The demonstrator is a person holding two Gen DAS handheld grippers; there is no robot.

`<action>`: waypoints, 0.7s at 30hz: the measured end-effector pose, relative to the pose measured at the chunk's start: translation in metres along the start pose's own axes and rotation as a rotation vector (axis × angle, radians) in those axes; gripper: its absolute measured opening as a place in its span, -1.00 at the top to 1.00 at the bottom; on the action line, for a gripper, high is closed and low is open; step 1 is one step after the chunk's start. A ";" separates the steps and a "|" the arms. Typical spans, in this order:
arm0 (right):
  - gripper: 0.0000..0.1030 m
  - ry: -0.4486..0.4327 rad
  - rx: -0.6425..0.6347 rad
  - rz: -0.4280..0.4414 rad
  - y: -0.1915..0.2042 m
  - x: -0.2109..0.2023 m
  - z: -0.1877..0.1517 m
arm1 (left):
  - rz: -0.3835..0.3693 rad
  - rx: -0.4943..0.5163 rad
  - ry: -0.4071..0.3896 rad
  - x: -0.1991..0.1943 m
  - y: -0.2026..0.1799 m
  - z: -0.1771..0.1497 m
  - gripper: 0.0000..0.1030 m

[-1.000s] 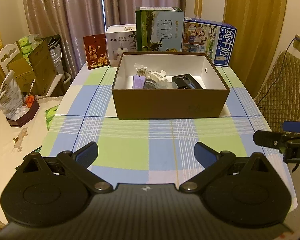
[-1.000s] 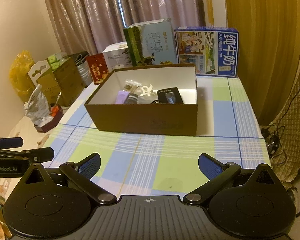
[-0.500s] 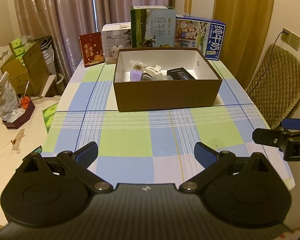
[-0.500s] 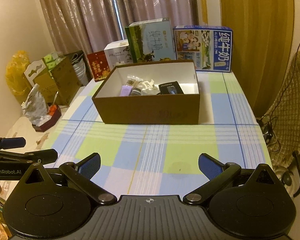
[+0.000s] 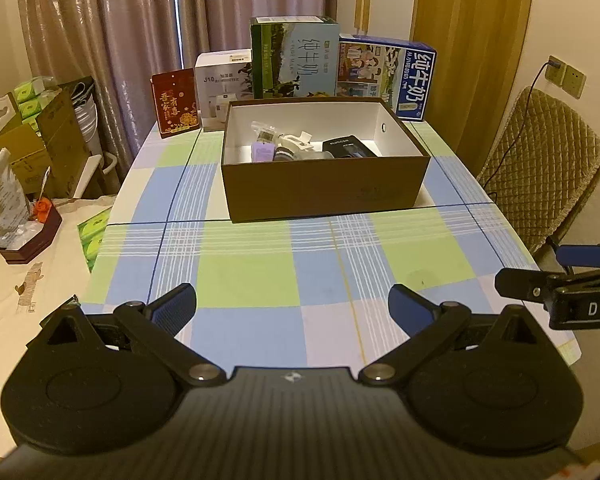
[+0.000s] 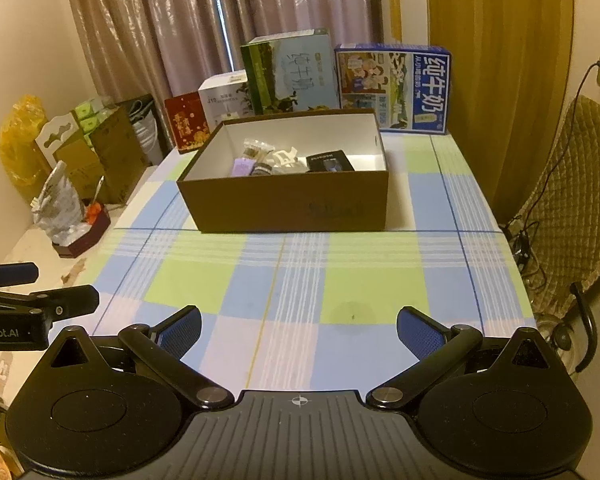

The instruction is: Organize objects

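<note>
2 grippers are being held low over the near edge of a checked tablecloth (image 5: 260, 284), both aimed at 12 o'clock toward a brown cardboard box (image 5: 324, 188). The left gripper (image 5: 292, 308) is being kept spread wide with nothing between its fingers; the right gripper (image 6: 298, 330) is likewise being held wide apart and empty. Small items are being stored inside the open box, among them a black packet (image 5: 348, 147) and a lilac one (image 5: 263, 151), apparently gathered there as the sorting place. 4 cartons are being stood along the far edge at 12 o'clock, including a green milk carton (image 5: 296, 64). No loose item is being shown on the cloth, so the sorting is being judged nearly finished.
</note>
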State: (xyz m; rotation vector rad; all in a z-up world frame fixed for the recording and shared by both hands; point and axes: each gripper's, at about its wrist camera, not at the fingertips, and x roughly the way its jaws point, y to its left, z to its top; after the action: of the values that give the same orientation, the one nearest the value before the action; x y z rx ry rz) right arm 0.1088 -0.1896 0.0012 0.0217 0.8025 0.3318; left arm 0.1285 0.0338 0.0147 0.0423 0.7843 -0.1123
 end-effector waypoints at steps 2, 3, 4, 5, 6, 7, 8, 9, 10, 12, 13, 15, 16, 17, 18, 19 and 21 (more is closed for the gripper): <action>-0.97 -0.001 0.000 -0.003 0.001 0.000 0.000 | -0.002 0.003 -0.002 -0.001 0.000 0.000 -0.96; -0.97 -0.002 0.001 -0.004 0.002 0.000 0.000 | -0.003 0.004 -0.003 -0.001 0.000 0.000 -0.96; -0.96 -0.003 0.002 -0.004 0.002 0.000 0.000 | -0.004 0.005 -0.004 -0.001 0.001 0.000 -0.96; -0.97 -0.004 0.003 -0.005 0.002 -0.001 0.000 | -0.005 0.005 -0.004 -0.001 0.001 0.000 -0.96; -0.97 -0.004 0.003 -0.006 0.002 0.000 0.000 | -0.005 0.006 -0.005 -0.001 0.001 -0.001 -0.96; -0.97 -0.004 0.003 -0.006 0.002 0.000 0.000 | -0.006 0.006 -0.006 -0.001 0.001 0.000 -0.96; -0.97 -0.004 0.003 -0.008 0.003 0.000 0.000 | -0.006 0.006 -0.006 -0.001 0.002 0.000 -0.96; -0.97 -0.003 0.003 -0.008 0.003 0.000 0.000 | -0.006 0.005 -0.007 0.000 0.003 0.001 -0.96; -0.97 -0.003 0.003 -0.009 0.003 -0.001 -0.001 | -0.005 0.004 -0.007 0.000 0.003 0.001 -0.96; -0.97 -0.001 0.004 -0.010 0.003 0.000 -0.001 | -0.006 0.004 -0.007 0.000 0.003 0.001 -0.96; -0.97 -0.001 0.004 -0.011 0.003 0.000 -0.001 | -0.006 0.004 -0.006 0.000 0.003 0.001 -0.96; -0.97 -0.001 0.005 -0.013 0.004 -0.001 -0.001 | -0.006 0.005 -0.006 0.000 0.003 0.002 -0.96; -0.97 -0.001 0.005 -0.014 0.003 0.000 -0.001 | -0.007 0.004 -0.006 0.001 0.003 0.002 -0.96; -0.97 -0.001 0.006 -0.015 0.003 0.000 -0.001 | -0.008 0.005 -0.005 0.001 0.003 0.002 -0.96; -0.97 -0.002 0.006 -0.015 0.003 -0.001 -0.001 | -0.008 0.005 -0.005 0.002 0.003 0.002 -0.96; -0.97 -0.002 0.006 -0.015 0.003 0.000 -0.001 | -0.009 0.006 -0.005 0.002 0.003 0.003 -0.96; -0.97 -0.001 0.006 -0.014 0.003 0.000 -0.001 | -0.010 0.006 -0.006 0.002 0.003 0.003 -0.96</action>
State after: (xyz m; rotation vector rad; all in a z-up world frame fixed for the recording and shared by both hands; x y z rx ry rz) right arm 0.1070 -0.1873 0.0010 0.0216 0.8027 0.3164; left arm 0.1323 0.0363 0.0152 0.0442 0.7785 -0.1242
